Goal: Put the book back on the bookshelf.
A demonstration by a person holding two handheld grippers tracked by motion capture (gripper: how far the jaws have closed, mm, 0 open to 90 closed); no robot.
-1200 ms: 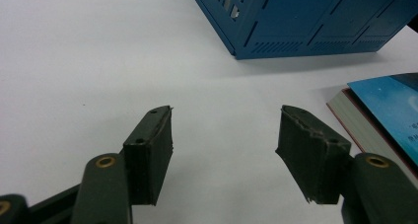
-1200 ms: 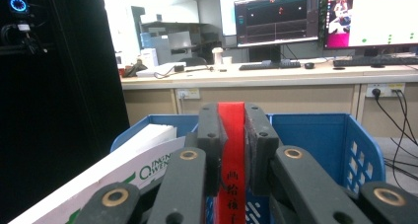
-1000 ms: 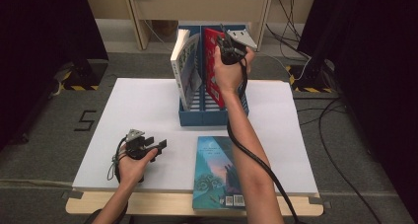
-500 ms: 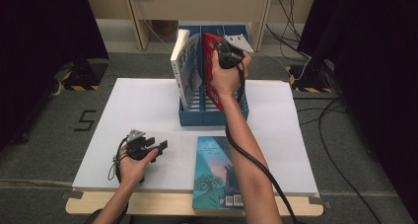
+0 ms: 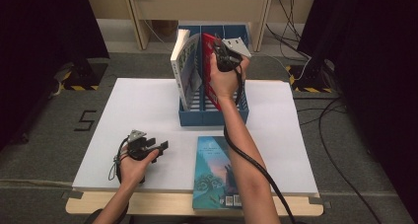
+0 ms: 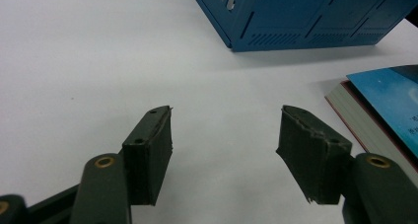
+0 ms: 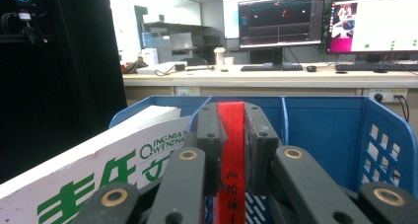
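Nearest the person, a teal book is lying flat at the front edge of the white table, its bottom end hanging a bit over the wooden lip. Just left of it, the left claw is resting low over the table in the person's left hand, jaws standing well apart with nothing between them. In the left gripper view, there's just bare white table between the two black pads, with the corner of the teal book off to the right.

Further back, the person's right forearm is reaching across the table to a blue file rack sitting at the middle of the far side. The right claw is up at the top of the rack, clamped tight on the top edge of a red book that's standing upright in the rack. In the right gripper view, the red book is pinched squarely between the two pads.

Right beside it on the left, a white book with green lettering is leaning in the next slot of the rack, tilted a little.

Behind the table, there's a desk with monitors in the right gripper view.
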